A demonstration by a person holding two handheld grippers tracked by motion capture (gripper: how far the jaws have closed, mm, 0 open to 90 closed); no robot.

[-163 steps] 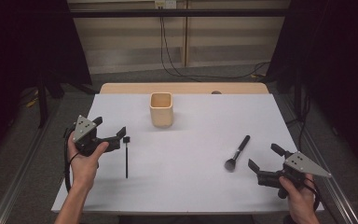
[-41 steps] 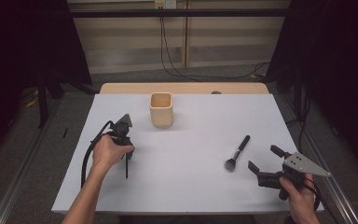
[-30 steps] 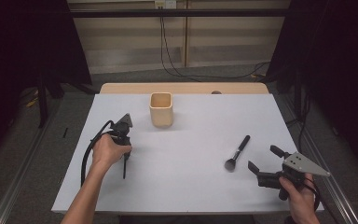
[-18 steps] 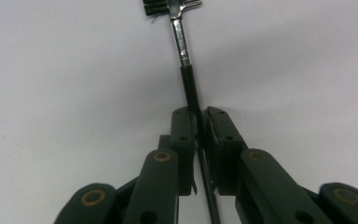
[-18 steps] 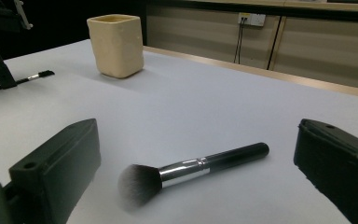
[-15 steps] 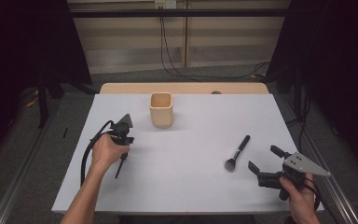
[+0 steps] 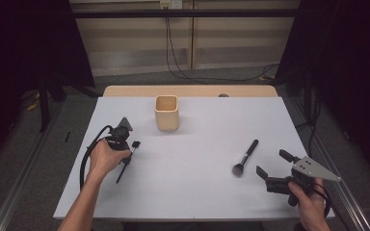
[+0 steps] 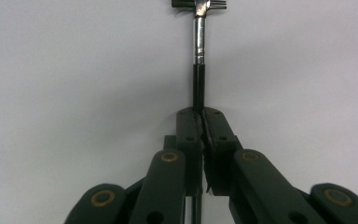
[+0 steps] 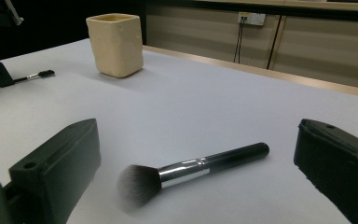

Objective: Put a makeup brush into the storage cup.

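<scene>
Left gripper [image 8: 200, 114] clamped tight on thin brow brush [image 8: 198, 56] at table's [image 7: 197, 192] left side, right gripper [image 9: 196, 163] wide open, holding nothing, makeup brush [image 9: 191, 170] lying between its jaws

A white table [image 7: 188, 192] stands before a pale panelled wall [image 7: 135, 43], grey floor [image 7: 24, 159] and dark curtains [image 7: 347, 57] flanking it.

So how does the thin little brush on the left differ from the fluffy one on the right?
The thin brush is slim, with a small comb-like head; the fluffy brush is thicker, with a round bushy tuft. The thin brush is clamped by its handle in the left tool, while the fluffy brush lies free on the table, between the open jaws of the right tool with neither jaw touching it. Both have black handles and silver collars.
</scene>
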